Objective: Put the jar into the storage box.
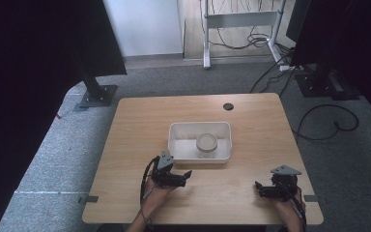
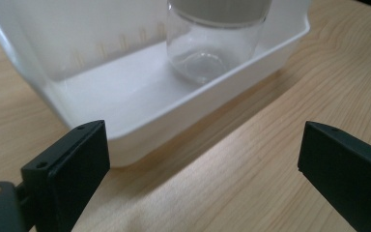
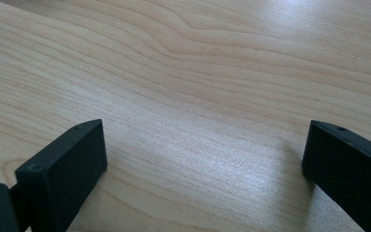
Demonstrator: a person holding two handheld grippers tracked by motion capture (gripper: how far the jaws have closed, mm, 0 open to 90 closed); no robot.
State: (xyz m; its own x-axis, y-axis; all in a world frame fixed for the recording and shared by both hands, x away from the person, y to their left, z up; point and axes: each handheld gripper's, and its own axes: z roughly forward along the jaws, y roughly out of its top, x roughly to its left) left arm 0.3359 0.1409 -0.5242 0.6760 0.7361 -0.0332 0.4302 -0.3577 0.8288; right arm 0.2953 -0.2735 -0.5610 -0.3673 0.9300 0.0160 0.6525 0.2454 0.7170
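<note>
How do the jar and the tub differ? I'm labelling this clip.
The jar is round, clear glass with a pale lid; the tub is rectangular, opaque white and open-topped. The jar stands inside the tub, which rests on the table. Neither is touched by a gripper.

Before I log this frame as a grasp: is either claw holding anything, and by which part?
Nothing is held. The left claw is open, short of the white tray with the glass jar. The right claw is open over bare table.
</note>
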